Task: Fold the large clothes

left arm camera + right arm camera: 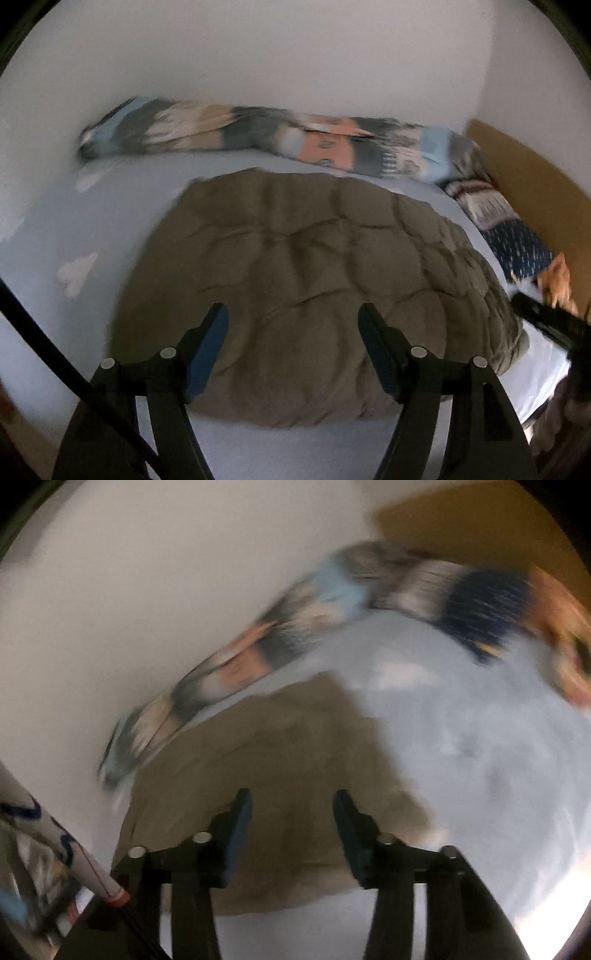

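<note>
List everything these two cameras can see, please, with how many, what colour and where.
quilted garment: one, olive-brown, lying in a folded-looking bundle on the bed under both grippers.
bed sheet: one, pale blue with white patches, beneath the garment.
patterned blanket: one, blue, grey, peach and navy, bunched along the wall and round the far corner.
wall: white, behind the bed.
headboard: brown, at the bed's right end.
left gripper: one, black, fingers apart, empty, above the garment.
right gripper: one, black, fingers apart, empty.
</note>
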`<state>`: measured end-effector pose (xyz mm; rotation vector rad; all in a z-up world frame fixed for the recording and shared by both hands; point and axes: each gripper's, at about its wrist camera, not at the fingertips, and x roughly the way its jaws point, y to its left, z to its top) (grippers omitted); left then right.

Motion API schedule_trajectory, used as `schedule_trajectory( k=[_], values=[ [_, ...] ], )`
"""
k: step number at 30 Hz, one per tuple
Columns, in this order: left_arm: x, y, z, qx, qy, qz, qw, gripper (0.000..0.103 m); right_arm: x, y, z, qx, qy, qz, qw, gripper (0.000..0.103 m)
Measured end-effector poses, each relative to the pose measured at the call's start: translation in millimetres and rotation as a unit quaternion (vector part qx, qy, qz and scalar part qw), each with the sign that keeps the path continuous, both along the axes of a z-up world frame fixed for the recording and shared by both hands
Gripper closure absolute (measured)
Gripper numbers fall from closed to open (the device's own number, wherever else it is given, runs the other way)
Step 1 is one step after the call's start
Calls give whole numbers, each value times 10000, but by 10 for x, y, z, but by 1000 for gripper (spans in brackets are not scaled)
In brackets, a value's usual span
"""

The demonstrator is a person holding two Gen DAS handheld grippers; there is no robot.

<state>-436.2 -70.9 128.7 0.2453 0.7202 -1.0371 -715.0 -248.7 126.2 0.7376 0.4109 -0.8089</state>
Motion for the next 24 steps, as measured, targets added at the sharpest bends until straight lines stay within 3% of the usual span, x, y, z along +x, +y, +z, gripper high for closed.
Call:
schedule_trajectory(
  k=[2,6,9,11,15,17,20,22,24],
  values=[
    [-86,-216,-161,211,-347,5,9992,31,283,-61,-16,-53,171,282,9994,70],
    [-107,-403,-553,684,-331,-128,9970,30,702,-68,-253,-640,761,669,9928,70],
    [-102,-470,-632,766,-428,-103,9961,24,872,-105,-614,-225,1247,815,9886,70],
    [-77,-501,-731,793,-388,-65,9961,22,916,-143,-685,-176,1399,860,9863,69],
    [-122,-498,-787,749,-472,74,9960,22,994,-249,-825,123,1436,819,9862,69],
    [-142,-458,-744,574,-470,177,9971,22,1015,-209,-810,44,1501,776,9856,69],
    [-143,-284,-582,286,-601,409,9969,22,887,-152,-603,-187,1190,555,9912,69],
    [-82,-166,-460,183,-738,673,9948,22,657,-84,-386,-588,985,155,9933,69],
    [36,-38,-409,152,-672,1041,9922,22,422,-68,-283,-786,1079,-405,9902,69]
  ],
)
